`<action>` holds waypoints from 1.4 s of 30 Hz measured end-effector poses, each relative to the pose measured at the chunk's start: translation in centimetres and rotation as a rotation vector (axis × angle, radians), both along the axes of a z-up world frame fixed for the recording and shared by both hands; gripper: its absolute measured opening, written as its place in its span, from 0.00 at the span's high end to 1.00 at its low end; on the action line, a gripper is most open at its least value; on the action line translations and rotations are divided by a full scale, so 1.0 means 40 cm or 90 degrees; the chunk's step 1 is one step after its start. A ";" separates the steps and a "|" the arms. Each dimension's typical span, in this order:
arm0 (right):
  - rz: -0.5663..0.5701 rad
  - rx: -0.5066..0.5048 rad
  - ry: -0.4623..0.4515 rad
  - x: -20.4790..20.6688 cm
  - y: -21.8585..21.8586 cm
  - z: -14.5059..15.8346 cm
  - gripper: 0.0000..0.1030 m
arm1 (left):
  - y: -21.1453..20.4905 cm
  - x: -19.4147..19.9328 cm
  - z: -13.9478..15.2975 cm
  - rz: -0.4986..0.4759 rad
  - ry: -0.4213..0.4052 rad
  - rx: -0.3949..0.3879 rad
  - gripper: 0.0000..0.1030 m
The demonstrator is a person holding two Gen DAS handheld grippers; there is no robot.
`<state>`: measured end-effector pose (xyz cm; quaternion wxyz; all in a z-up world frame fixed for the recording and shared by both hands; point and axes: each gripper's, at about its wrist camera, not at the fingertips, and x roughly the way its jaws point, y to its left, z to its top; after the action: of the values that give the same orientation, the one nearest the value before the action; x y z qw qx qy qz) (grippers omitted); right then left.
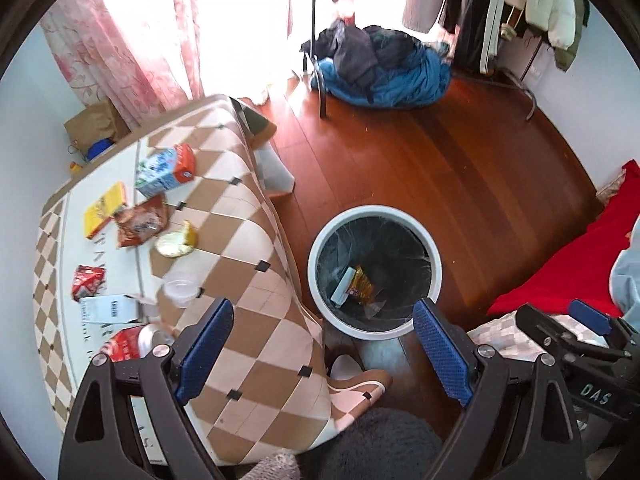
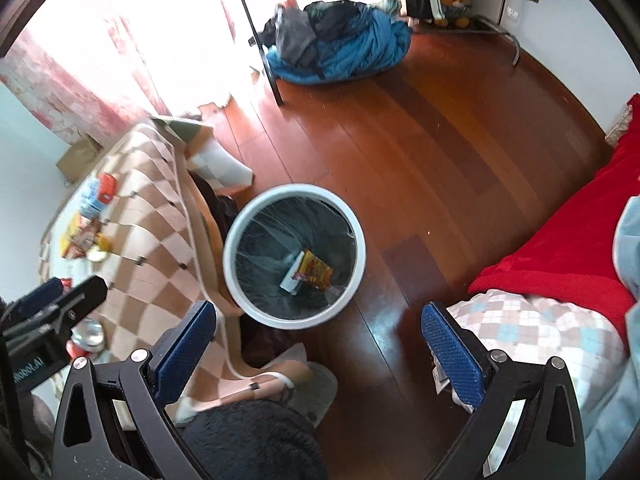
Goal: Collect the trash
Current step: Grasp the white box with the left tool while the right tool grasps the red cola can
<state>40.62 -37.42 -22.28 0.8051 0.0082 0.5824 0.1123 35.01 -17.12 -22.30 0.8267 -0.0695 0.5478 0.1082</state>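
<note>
A round white trash bin [image 1: 320,300] with a dark liner stands on the wood floor beside the table; it also shows in the right wrist view [image 2: 362,240]. In it lie a yellow-red wrapper [image 1: 362,286] and a pale flat packet [image 1: 345,286]. On the checkered table [image 1: 248,208] lie a milk carton [image 1: 166,170], a yellow packet [image 1: 102,210], a red snack bag [image 1: 140,220], a foil lid [image 1: 174,242], a clear plastic cup [image 1: 180,290], a small red wrapper [image 1: 88,282], a white box [image 1: 110,308] and a red can [image 1: 132,342]. My left gripper [image 1: 324,344] is open and empty, above the table edge and bin. My right gripper [image 2: 320,344] is open and empty, above the floor near the bin.
A pile of blue and dark clothes [image 1: 380,64] lies at the foot of a clothes rack [image 1: 320,40]. A bed with a red blanket [image 2: 568,236] is on the right. Pink curtains [image 1: 120,40] hang at the back left. A brown paper bag [image 1: 96,122] stands behind the table.
</note>
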 end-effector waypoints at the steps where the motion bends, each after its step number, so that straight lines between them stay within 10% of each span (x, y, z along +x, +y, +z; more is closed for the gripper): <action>1: -0.004 0.006 -0.006 -0.009 -0.001 0.022 0.00 | 0.002 -0.013 0.022 0.002 -0.007 0.004 0.11; 14: 0.161 0.078 -0.030 -0.155 0.282 0.197 0.00 | 0.260 -0.229 0.149 0.125 -0.057 0.050 0.11; 24: 0.572 -0.125 -0.034 -0.336 0.837 0.005 0.00 | 0.576 -0.547 -0.164 0.351 0.088 0.091 0.11; 32: 0.809 -0.285 0.008 -0.427 1.081 -0.207 0.00 | 0.645 -0.629 -0.307 0.391 0.137 0.058 0.11; 42: 0.801 -0.291 0.116 -0.419 1.131 -0.313 0.03 | 0.685 -0.641 -0.329 0.384 0.132 0.032 0.11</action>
<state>23.86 7.83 -34.81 0.5154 -0.4937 0.5507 0.4329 9.37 10.30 -35.48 0.6982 -0.1971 0.5811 0.3687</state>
